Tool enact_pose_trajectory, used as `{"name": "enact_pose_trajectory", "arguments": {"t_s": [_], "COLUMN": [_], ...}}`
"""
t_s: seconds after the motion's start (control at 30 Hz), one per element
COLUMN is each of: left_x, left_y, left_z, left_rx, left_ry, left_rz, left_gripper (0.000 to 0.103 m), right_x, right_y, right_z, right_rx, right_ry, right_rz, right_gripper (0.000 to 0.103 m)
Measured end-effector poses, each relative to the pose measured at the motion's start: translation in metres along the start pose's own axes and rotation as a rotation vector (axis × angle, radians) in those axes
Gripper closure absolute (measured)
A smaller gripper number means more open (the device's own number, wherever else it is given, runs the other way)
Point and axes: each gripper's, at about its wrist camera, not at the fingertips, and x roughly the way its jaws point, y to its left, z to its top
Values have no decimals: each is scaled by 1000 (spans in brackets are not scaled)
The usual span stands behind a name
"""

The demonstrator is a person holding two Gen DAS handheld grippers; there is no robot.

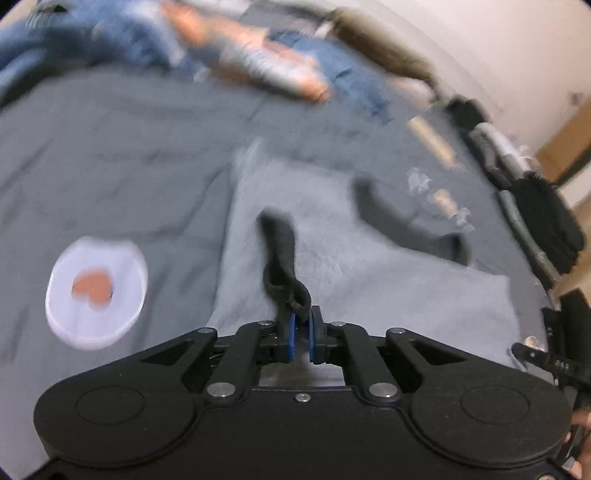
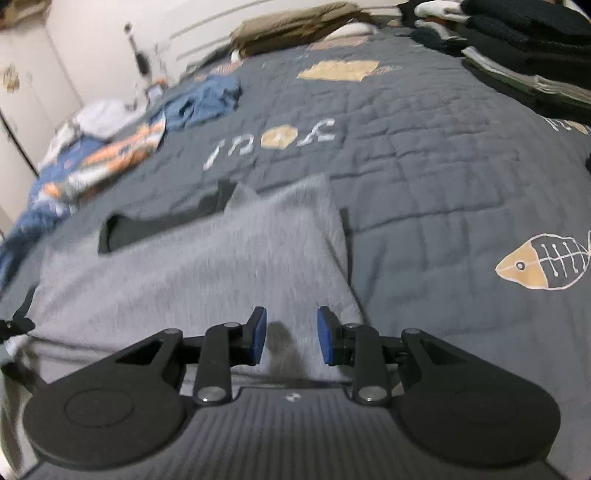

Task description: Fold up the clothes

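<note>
A light grey garment (image 1: 351, 266) with black trim lies spread on the dark grey quilt (image 1: 122, 158). In the left wrist view my left gripper (image 1: 302, 334) is shut on a black strap (image 1: 280, 254) of that garment, which runs forward from the blue pads (image 1: 292, 338). A second black strap (image 1: 402, 221) lies to the right. In the right wrist view my right gripper (image 2: 289, 334) stands open just above the near part of the grey garment (image 2: 207, 266), with only cloth and a dark shadow between its fingers. The garment's black edge (image 2: 122, 229) shows at the far left.
Blue and orange clothes (image 1: 258, 62) lie in a heap at the far side (image 2: 110, 147). Folded dark clothes (image 1: 546, 218) are stacked at the right edge (image 2: 524, 40). A white round print (image 1: 96, 291) and a fish print (image 2: 543, 266) mark the quilt (image 2: 424, 147). A khaki garment (image 2: 303, 26) lies by the wall.
</note>
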Motion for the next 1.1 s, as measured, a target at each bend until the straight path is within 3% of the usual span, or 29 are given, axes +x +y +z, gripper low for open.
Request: {"name": "enact_pose_trajectory", "arguments": {"t_s": [0.03,0.1,0.17,0.23,0.33,0.43,0.53,0.57,0.6,0.63,0.73,0.8,0.9,1.0,1.1], "left_x": [1,3,-2,-4,12,36,49,50,51,52,47,40,34,46,49], "left_y": [1,2,-1,-5,-10,-6,-1,1,3,3,-5,-12,-22,-21,-12], "left_z": [0,0,6,14,25,30,34,36,39,40,40,42,44,42,42], "left_rx": [0,1,28,59,92,94,101,90,80,80,150,180,263,284,234], "left_ry": [9,28,-9,-43,-33,19,19,11,9,17,-20,-79,-162,-104,-62], "left_rz": [9,28,28,25,12,25,18,-5,-28,-41,-40,-56,-11,99,174], "left_gripper": [86,71,57,55,51,51,53,58,78,88,96,97,96,80,71], "right_x": [2,6,11,13,14,15,15,15,15,15,15,15,15,15,15], "right_y": [0,1,2,2,2,2,2,1,0,-1,-2,-2,0,2,4], "right_z": [-2,-5,-8,-9,-9,-9,-10,-10,-10,-10,-11,-10,-10,-14,-17], "right_rx": [-10,-29,-49,-54,-50,-51,-57,-56,-55,-54,-56,-52,-57,-76,-105], "right_ry": [9,26,44,52,54,55,52,51,50,49,50,49,43,36,33], "right_rz": [-9,-26,-43,-48,-46,-45,-42,-39,-36,-33,-28,-29,-32,-40,-43], "right_gripper": [74,74,74,74,74,73,73,73,73,73,73,73,73,73,72]}}
